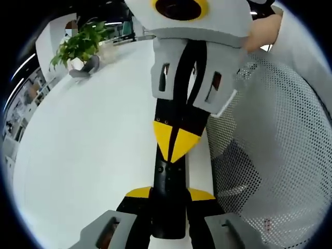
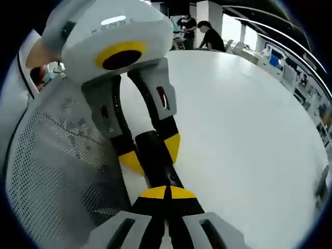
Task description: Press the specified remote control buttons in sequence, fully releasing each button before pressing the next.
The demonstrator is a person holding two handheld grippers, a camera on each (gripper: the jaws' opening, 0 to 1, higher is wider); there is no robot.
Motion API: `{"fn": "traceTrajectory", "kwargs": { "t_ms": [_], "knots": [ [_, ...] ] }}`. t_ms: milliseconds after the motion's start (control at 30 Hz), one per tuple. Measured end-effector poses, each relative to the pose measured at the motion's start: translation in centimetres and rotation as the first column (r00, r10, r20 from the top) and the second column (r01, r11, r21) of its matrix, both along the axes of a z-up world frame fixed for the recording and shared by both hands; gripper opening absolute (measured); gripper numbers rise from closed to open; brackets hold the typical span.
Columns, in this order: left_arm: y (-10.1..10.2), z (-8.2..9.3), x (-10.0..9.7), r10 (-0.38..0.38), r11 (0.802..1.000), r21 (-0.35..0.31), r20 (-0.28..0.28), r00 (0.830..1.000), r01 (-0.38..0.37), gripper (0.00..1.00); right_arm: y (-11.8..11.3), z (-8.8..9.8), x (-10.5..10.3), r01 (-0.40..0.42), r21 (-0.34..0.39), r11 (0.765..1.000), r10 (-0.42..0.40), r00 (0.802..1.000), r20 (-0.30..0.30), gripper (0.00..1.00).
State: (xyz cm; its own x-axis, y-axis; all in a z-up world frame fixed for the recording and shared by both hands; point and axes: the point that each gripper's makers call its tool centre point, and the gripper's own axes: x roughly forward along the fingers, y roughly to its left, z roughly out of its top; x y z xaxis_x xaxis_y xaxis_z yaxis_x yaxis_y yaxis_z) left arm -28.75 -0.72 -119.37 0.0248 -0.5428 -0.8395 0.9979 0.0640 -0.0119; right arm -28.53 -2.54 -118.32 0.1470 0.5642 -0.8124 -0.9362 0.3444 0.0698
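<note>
A long black remote control [image 1: 168, 179] is held over the edge of a white table [image 1: 88, 145]. My left gripper [image 1: 169, 194] is shut on the remote's near end, one yellow tip on each side. My right gripper [image 1: 174, 144] reaches in from the top of the left gripper view, shut, its yellow tips together and resting on the remote's face. In the right gripper view my right gripper [image 2: 167, 193] meets the remote [image 2: 154, 148] tip-first, and my left gripper [image 2: 151, 154] clamps the remote from behind. The buttons are hidden.
A white mesh chair back [image 1: 280, 145] stands close beside the grippers and shows as the chair back [image 2: 57, 155] in the right gripper view. A potted plant [image 1: 78, 46] sits at the table's far end. People [image 2: 210, 36] stand beyond the table [image 2: 238, 129].
</note>
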Motion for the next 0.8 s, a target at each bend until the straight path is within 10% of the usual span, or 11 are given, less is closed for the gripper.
{"fn": "traceTrajectory", "kwargs": {
  "t_ms": [800],
  "knots": [
    [0.0,0.1,0.0,0.051,0.998,-0.039,-0.012,0.999,-0.051,0.25,1.3,0.1,-1.7,-0.055,0.035,0.998,0.055,0.998,0.020,0.00]
  ]
}}
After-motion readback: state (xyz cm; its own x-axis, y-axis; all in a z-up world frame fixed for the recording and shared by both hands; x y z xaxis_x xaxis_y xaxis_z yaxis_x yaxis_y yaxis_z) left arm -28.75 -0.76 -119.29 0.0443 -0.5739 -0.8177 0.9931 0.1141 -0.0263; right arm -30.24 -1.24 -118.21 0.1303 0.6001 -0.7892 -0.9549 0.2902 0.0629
